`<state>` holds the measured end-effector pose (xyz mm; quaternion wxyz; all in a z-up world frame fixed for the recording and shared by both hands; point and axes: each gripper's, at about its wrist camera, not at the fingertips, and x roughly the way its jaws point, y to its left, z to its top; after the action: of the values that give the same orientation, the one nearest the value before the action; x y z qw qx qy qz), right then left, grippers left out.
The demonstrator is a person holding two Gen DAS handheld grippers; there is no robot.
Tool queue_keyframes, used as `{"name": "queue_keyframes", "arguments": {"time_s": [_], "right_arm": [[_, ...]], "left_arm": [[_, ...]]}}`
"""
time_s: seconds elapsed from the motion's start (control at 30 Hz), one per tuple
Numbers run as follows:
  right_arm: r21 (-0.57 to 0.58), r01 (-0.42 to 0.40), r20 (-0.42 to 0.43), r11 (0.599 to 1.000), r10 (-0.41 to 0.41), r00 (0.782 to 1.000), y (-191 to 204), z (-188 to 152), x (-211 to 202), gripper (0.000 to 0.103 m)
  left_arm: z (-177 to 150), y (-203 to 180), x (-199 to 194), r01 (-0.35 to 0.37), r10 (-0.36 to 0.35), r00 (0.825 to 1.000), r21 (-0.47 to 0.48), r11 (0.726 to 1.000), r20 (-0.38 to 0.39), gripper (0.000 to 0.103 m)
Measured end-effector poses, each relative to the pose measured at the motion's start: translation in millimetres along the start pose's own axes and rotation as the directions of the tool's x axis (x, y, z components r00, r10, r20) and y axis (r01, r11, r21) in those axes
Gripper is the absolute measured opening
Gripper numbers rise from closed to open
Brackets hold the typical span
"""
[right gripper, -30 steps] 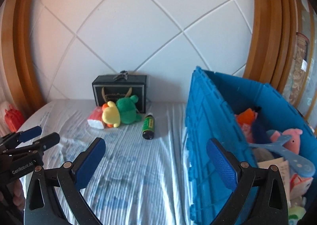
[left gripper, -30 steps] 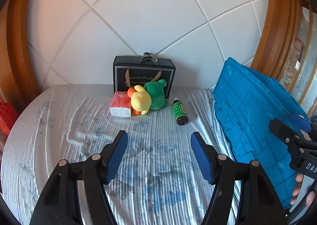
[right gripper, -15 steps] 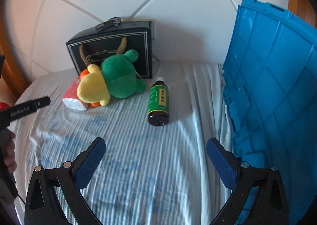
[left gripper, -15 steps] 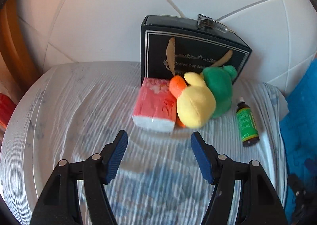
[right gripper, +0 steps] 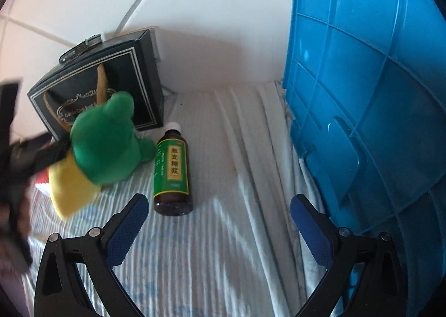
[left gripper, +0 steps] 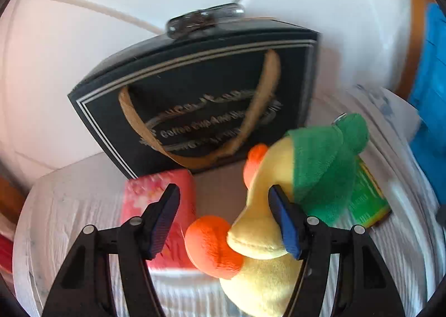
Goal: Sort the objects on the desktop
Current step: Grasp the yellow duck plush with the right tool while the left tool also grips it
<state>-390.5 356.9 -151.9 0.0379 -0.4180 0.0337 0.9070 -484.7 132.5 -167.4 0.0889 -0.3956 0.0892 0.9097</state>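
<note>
Plush toy [left gripper: 259, 233] between left tool [left gripper: 224, 222] pads

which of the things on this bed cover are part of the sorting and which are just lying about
Part of the job:
- plush duck
- pink tissue pack
- green-labelled syrup bottle
- blue crate
- left gripper, open around the duck
- right gripper, open

Likely just there:
- black gift box
- striped bed cover
- white tiled wall

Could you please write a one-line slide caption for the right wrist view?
Open right gripper hovers near a green-labelled bottle lying on striped cloth beside blue crate.
</note>
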Motion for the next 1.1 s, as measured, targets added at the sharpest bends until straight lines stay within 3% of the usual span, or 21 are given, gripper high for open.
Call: {"name": "queue_keyframes", "arguments": {"time_s": [0.1, 0.27, 0.37, 0.57, 0.7, 0.8, 0.9, 1.0, 1.1], "right_arm": [[0.023, -0.052, 0.006, 0.998, 0.052, 0.999, 5, 2, -3, 0.103], [-0.002, -0.164, -0.01, 0.987, 0.164, 0.986, 24, 1, -6, 0.103], [0.013, -0.212, -0.071, 0.977, 0.212, 0.975, 32, -3, 3, 0.103], [0.031, -0.246, -0.141, 0.969, 0.248, 0.959, 41, -22, 9, 0.103], [0.002, -0.243, -0.174, 0.97, 0.24, 0.955, 54, -25, 12, 0.103], [-0.013, -0.265, -0.216, 0.964, 0.256, 0.942, 63, -31, 19, 0.103], [-0.033, -0.249, -0.276, 0.968, 0.231, 0.933, 71, -38, 29, 0.103], [-0.033, -0.264, -0.28, 0.964, 0.245, 0.928, 71, -42, 30, 0.103], [-0.016, -0.286, -0.313, 0.958, 0.267, 0.911, 71, -47, 35, 0.103]], "left_arm": [[-41, -11, -24, 0.122, -0.121, 0.992, 0.015, 0.992, -0.046, 0.066], [-78, -11, -40, 0.178, -0.181, 0.98, -0.046, 0.983, -0.084, 0.074], [-88, -10, -43, 0.199, -0.206, 0.973, -0.079, 0.977, -0.1, 0.074], [-83, -7, -64, 0.168, -0.172, 0.983, -0.059, 0.984, -0.064, 0.074], [-82, -3, -41, 0.171, -0.177, 0.974, -0.057, 0.984, -0.143, 0.076], [-83, -2, -39, 0.177, -0.184, 0.973, -0.065, 0.982, -0.14, 0.082], [-84, -2, -43, 0.168, -0.178, 0.969, -0.07, 0.983, -0.174, 0.082], [-90, -6, -47, 0.145, -0.145, 0.972, -0.016, 0.989, -0.183, 0.082], [-93, -3, -40, 0.165, -0.169, 0.964, -0.037, 0.986, -0.204, 0.083]]}}
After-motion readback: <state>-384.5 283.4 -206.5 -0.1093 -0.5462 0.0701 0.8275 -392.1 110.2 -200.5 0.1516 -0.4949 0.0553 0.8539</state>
